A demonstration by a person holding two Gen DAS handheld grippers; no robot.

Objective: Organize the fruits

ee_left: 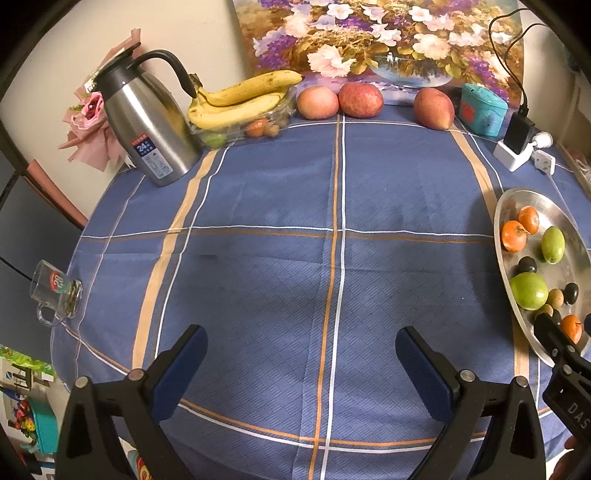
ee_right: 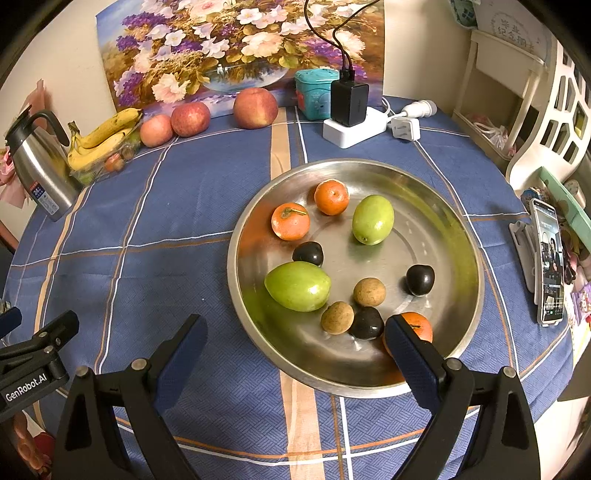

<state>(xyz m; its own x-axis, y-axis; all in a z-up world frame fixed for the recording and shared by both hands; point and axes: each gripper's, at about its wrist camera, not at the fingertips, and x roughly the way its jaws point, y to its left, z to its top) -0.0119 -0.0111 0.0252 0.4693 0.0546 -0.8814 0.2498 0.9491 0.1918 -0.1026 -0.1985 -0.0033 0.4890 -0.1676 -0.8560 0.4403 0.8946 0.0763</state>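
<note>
home | tablecloth [ee_left: 258, 206] | flower painting [ee_right: 207, 48] | thermos jug [ee_left: 147, 125]

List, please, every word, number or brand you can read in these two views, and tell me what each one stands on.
"24" on the label of the steel thermos jug; the smaller print below it is too small to read.
"GenRobot.AI" on the left gripper, seen in the right wrist view.
"DAS", cut off, on the right gripper, seen in the left wrist view.
Print on the glass mug, the phone screen and the shelf sign: unreadable.

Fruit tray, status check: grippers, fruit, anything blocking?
Left gripper open, empty. Right gripper open over steel tray rim. Three oranges, greens, dark fruit loose. Nothing blocking.
</note>
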